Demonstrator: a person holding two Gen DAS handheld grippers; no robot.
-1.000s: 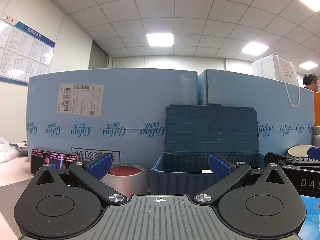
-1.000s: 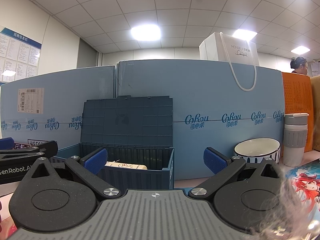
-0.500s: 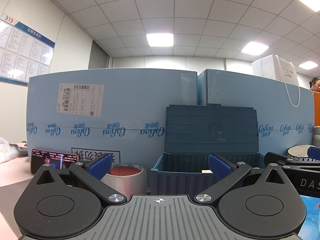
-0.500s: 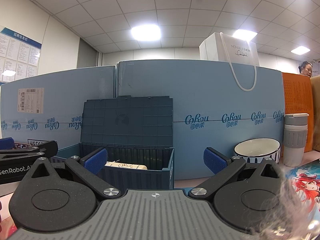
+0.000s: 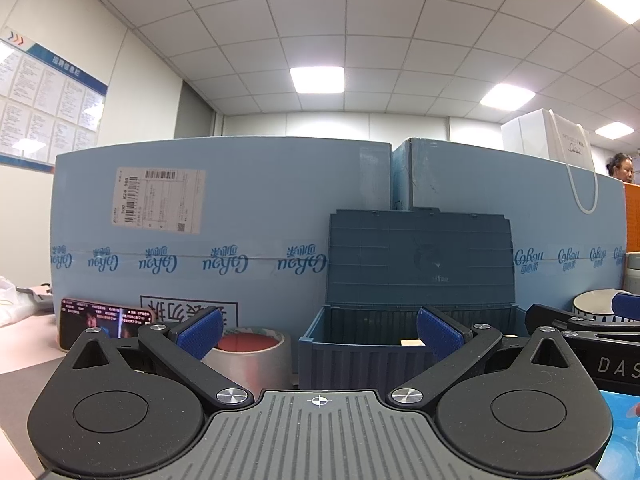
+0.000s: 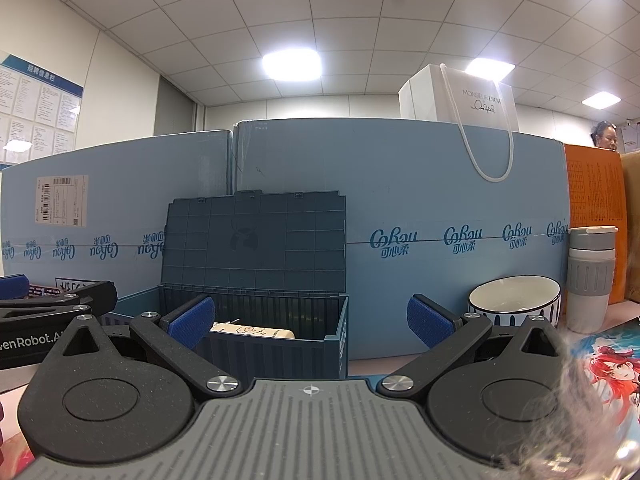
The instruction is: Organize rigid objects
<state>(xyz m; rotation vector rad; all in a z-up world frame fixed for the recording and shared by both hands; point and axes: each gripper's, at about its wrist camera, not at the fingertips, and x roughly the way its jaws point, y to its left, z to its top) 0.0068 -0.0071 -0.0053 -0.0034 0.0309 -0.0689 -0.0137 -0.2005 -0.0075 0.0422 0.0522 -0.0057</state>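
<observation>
A dark blue storage box (image 5: 360, 356) stands open on the table, its lid (image 5: 420, 260) upright against the blue cartons; it also shows in the right wrist view (image 6: 280, 344) with a beige item (image 6: 252, 332) inside. A roll of silver tape (image 5: 250, 356) sits left of the box. A white bowl (image 6: 514, 300) and a white-grey cup (image 6: 590, 276) stand to the right. My left gripper (image 5: 320, 330) is open and empty, low in front of the box. My right gripper (image 6: 310, 318) is open and empty, beside the left one.
Tall light blue cartons (image 5: 220, 220) wall off the back of the table. A phone (image 5: 104, 320) with a lit screen leans at the left. A white paper bag (image 6: 456, 96) sits on the cartons. An illustrated mat (image 6: 608, 360) lies at the right.
</observation>
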